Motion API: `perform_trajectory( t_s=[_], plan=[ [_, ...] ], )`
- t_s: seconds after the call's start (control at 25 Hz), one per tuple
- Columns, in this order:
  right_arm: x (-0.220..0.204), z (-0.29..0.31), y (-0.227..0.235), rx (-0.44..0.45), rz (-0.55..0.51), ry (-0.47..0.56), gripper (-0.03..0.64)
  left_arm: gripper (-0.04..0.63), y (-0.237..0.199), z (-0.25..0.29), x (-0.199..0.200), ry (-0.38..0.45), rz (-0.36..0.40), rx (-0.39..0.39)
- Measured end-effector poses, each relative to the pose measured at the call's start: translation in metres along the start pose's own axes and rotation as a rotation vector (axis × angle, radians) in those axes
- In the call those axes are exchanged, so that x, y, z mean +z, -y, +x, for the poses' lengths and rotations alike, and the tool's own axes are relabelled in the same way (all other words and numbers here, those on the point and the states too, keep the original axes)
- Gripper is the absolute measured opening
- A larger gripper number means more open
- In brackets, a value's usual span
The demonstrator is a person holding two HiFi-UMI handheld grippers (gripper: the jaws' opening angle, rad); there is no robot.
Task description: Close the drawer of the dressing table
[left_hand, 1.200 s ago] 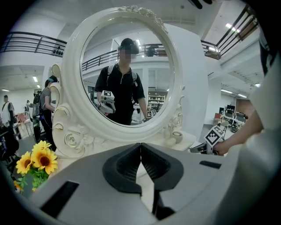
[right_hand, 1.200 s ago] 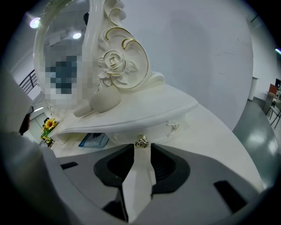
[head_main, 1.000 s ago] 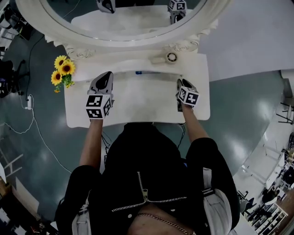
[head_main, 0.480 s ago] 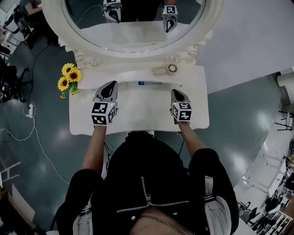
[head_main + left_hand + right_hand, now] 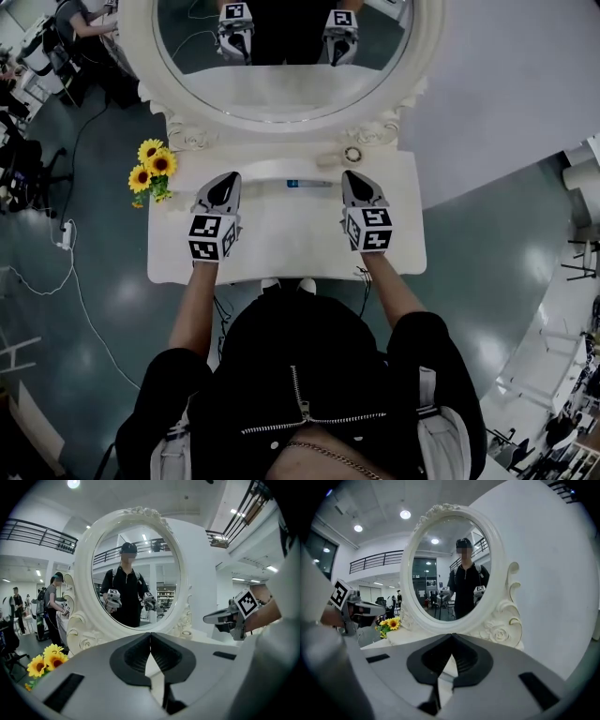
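Here's the view from above: the white dressing table (image 5: 281, 239) fills the middle of the head view, and both grippers are held over its top. The left gripper (image 5: 225, 183) sits at about 9 o'clock on the top, nose aimed up toward 12 o'clock. Its own camera shows the two dark pads pressed tip to tip with nothing caught between them. That one is closed and empty.

Across at 3 o'clock is the right gripper (image 5: 354, 183), also aimed at 12. Its view tells the same story: jaws drawn together and empty, with only the pale table top showing past them. The two tools are well apart, one on each side of the top.

At 12 o'clock stands the big oval mirror (image 5: 281, 56) in its carved white frame, and both grippers are reflected in the glass. A bunch of sunflowers (image 5: 152, 169) pokes out at 10 o'clock, just off the table's left corner. A small ring (image 5: 352, 155) rests at 1 o'clock near the foot of the mirror. A slim pen (image 5: 307, 183) lies crosswise between the two gripper noses.

As for the drawer, it lies under the top and no view shows its front, so how far in it sits I cannot tell. The person stands at 6 o'clock, tight against the front edge.
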State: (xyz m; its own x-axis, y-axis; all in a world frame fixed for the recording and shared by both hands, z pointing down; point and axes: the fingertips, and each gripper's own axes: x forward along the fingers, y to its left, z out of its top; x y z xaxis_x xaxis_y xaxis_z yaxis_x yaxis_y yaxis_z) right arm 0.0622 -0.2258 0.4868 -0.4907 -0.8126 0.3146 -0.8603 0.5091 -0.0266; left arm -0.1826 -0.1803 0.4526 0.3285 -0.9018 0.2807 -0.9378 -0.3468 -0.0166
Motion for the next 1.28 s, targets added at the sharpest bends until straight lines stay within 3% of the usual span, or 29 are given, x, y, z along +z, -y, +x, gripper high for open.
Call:
perform_trajectory(
  t_s=[0.4,1.28],
  plan=[
    [0.065,-0.016,-0.021,0.025,-0.04,0.136,0.003,0.021,-0.006,-0.011,0.016,0.04,0.007,0.019],
    [0.043,-0.017,-0.018,0.02,-0.006,0.121,0.003,0.021,0.003,-0.009,0.006,0.019,-0.004,0.003]
  ],
)
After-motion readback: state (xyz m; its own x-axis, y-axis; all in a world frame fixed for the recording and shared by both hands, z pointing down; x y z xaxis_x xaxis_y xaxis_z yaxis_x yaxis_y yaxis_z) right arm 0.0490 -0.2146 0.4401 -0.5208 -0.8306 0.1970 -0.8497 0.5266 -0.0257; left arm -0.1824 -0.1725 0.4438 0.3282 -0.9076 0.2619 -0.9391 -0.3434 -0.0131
